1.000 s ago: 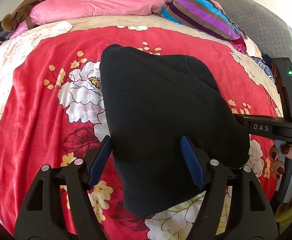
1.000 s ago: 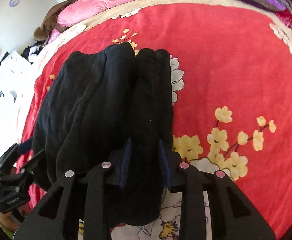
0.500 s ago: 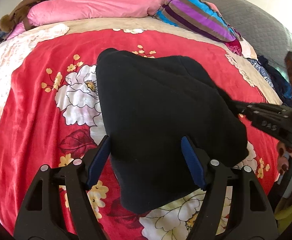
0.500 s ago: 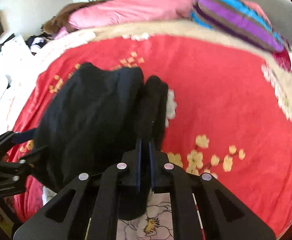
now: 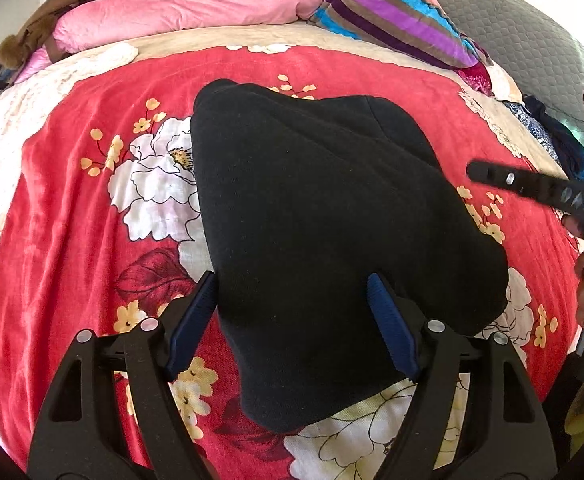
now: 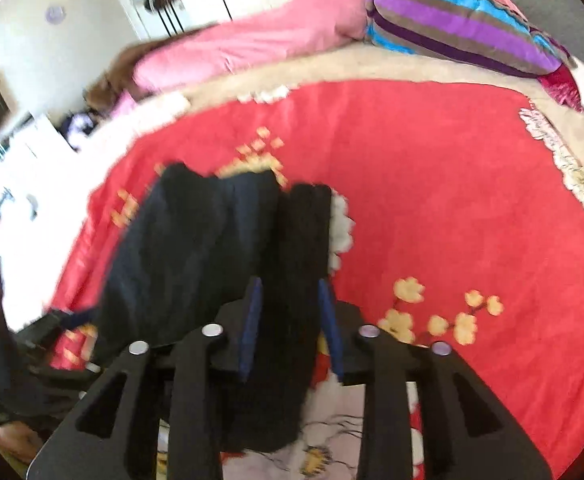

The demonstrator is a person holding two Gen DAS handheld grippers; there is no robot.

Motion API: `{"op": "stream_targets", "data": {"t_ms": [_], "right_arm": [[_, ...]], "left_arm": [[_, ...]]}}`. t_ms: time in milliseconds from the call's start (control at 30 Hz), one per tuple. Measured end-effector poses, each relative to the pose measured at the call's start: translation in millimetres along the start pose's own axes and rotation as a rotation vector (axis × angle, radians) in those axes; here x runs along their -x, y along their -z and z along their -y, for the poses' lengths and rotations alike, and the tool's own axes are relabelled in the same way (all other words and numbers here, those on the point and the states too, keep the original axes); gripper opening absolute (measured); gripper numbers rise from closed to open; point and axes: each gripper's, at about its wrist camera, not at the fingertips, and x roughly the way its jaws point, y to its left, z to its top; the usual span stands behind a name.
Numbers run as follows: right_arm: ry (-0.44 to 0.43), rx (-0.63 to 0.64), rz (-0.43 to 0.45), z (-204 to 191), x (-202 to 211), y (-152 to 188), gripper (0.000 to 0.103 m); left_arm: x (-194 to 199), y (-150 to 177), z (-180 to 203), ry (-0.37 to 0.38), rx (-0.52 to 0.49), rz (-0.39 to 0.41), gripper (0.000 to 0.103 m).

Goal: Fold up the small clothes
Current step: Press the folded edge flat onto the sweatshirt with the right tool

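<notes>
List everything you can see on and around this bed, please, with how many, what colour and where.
black garment: one, black, lying mid-bed on the blanket
blanket: one, red with white and yellow flowers, covering the bed
pink quilt: one, pink, bunched along the far edge
striped pillow: one, purple, blue and brown, far right
brown fluffy item: one, far left, unclear what
left tongs: one, black with blue pads, open, straddling the garment's near end
right tongs: one, same colours, open over the garment's right edge

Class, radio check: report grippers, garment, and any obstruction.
Left gripper open, straddling black garment. Right gripper open above its edge. Garment lies bunched on red blanket. No obstruction.
</notes>
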Motion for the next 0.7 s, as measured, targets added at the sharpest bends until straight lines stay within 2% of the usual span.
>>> {"op": "stream_targets", "data": {"t_ms": [33, 167, 267, 300, 333, 500, 567, 700], "right_arm": [[-0.027, -0.014, 0.002, -1, -1, 0, 0.032], [-0.112, -0.039, -0.043, -7, -13, 3, 0.048], [-0.151, -0.063, -0.074, -15, -23, 7, 0.052], [-0.162, -0.068, -0.091, -16, -27, 9, 0.048], [-0.184, -0.061, -0.111, -19, -31, 11, 0.015], [-0.146, 0.02, -0.055, -27, -8, 5, 0.013], [-0.058, 0.059, -0.079, -27, -15, 8, 0.013], [-0.02, 0.049, -0.145, -21, -37, 17, 0.016]], "left_arm": [[0, 0, 0, 0.001, 0.002, 0.0, 0.069], [0, 0, 1, -0.003, -0.002, 0.001, 0.069], [-1, 0, 1, -0.005, -0.003, 0.0, 0.069], [-1, 0, 1, -0.005, -0.002, 0.0, 0.07], [-1, 0, 2, -0.005, -0.003, 0.0, 0.07], [4, -2, 1, 0.018, 0.006, 0.0, 0.073], [3, -2, 3, 0.025, 0.002, -0.003, 0.074], [-9, 3, 6, 0.02, -0.006, -0.04, 0.075]]}}
